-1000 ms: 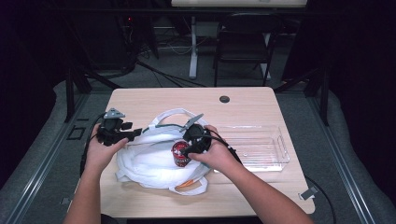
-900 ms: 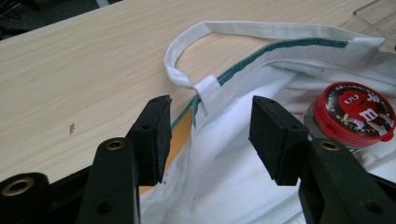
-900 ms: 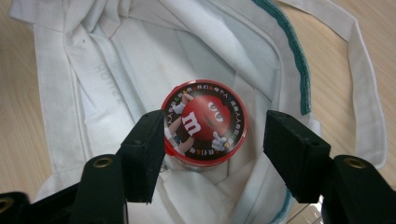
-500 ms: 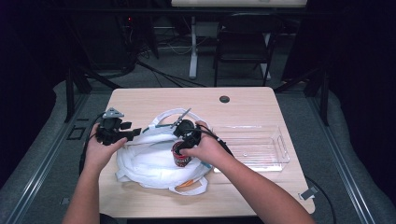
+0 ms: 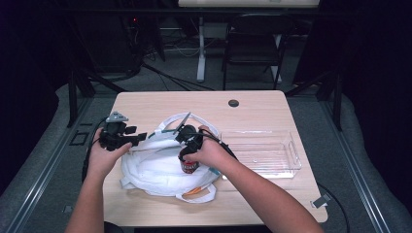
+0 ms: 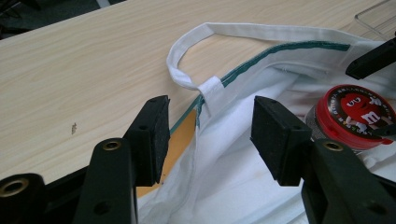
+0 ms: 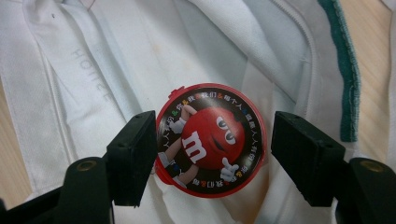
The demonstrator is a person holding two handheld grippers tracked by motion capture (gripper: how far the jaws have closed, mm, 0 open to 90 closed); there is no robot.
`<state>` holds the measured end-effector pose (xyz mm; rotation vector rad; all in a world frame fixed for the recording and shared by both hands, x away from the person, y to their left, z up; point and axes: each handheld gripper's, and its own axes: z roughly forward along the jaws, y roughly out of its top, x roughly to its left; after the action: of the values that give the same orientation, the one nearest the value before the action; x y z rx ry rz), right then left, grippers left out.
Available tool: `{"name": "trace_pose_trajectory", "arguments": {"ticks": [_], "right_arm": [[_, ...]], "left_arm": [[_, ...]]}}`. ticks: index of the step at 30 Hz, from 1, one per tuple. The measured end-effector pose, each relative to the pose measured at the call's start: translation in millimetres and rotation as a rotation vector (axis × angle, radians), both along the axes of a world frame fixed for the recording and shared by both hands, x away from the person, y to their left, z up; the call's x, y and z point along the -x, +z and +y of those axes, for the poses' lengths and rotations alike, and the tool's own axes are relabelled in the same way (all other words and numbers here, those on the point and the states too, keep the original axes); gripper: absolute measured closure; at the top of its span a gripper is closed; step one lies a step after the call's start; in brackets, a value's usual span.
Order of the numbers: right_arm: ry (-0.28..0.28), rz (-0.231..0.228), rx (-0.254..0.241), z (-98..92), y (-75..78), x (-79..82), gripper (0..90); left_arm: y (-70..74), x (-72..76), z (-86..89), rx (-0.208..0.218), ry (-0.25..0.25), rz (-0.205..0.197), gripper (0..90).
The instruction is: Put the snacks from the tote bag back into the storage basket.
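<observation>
Hovering over a white tote bag [image 5: 160,167] at table centre, the right gripper [image 7: 212,154] points straight down at a red-lidded candy tin [image 7: 210,140]. Its jaws have just been opening and stand spread: the pad at 9 o'clock sits at the lid's edge, possibly brushing it, and the pad at 3 o'clock has a clear gap, so no pinch. The tin stands upright on the bag's white cloth, lid up, with a red cartoon figure printed on a black round label. In the high view the tin [image 5: 189,166] shows just under the right hand [image 5: 206,153], at about 3 o'clock of the bag's middle.

The left gripper [image 5: 138,137] is held at the bag's 10 o'clock edge. In the left gripper view its jaws are spread wide with the bag's green-trimmed rim [image 6: 261,60] and a strap loop [image 6: 196,44] lying between and beyond them; the pads press on nothing. The tin [image 6: 356,114] sits at 3 o'clock of that view, with a black jaw of the right gripper above it.

A clear plastic tray [image 5: 286,145] lies on the wooden table [image 5: 145,104] at 3 o'clock of the bag, just beside the right forearm. An orange patch [image 5: 194,191] peeks out at the bag's 5 o'clock edge.
</observation>
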<state>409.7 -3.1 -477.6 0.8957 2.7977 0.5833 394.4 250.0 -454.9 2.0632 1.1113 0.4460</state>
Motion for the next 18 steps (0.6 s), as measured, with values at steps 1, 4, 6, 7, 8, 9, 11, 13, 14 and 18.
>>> {"name": "trace_pose_trajectory", "arguments": {"ticks": [1,4,6,7,8,9,11,13,14,18], "right_arm": [[-0.002,0.005,0.001,0.5,-1.2,-0.5,30.9],[0.004,0.018,0.010,1.9,-4.4,-0.9,30.2],[0.004,0.022,0.004,2.0,-4.7,-1.4,30.0],[0.003,0.024,0.002,2.1,-4.8,-1.7,29.8],[0.002,0.029,-0.003,2.1,-5.2,-2.4,29.5],[0.002,0.032,-0.002,2.2,-5.5,-2.7,29.1],[0.002,0.031,0.007,2.8,-6.8,-2.9,28.1],[0.007,0.029,0.012,3.2,-6.8,-2.7,27.7],[0.006,0.029,0.013,3.2,-6.8,-2.6,27.8],[-0.005,0.034,0.011,2.7,-7.9,-3.6,26.1]], "left_arm": [[0.0,0.0,0.0,0.000,0.000,0.000,47.2],[-1.5,-1.3,-0.7,-0.002,0.002,0.006,47.2],[-3.5,-2.0,-1.6,-0.005,0.007,0.003,47.3],[-3.5,-2.0,-1.6,-0.005,0.007,0.003,47.2],[-4.2,-2.4,-1.8,-0.010,0.001,0.018,47.3],[-5.2,-2.6,-2.5,-0.011,0.006,0.009,47.3],[-5.2,-2.5,-2.6,-0.013,0.005,0.008,47.3],[-5.1,-2.3,-2.6,-0.011,0.006,0.006,47.3],[-4.3,-2.4,-1.9,-0.013,0.000,0.016,47.2],[-4.9,-2.3,-2.0,-0.014,0.004,0.017,47.2]]}}
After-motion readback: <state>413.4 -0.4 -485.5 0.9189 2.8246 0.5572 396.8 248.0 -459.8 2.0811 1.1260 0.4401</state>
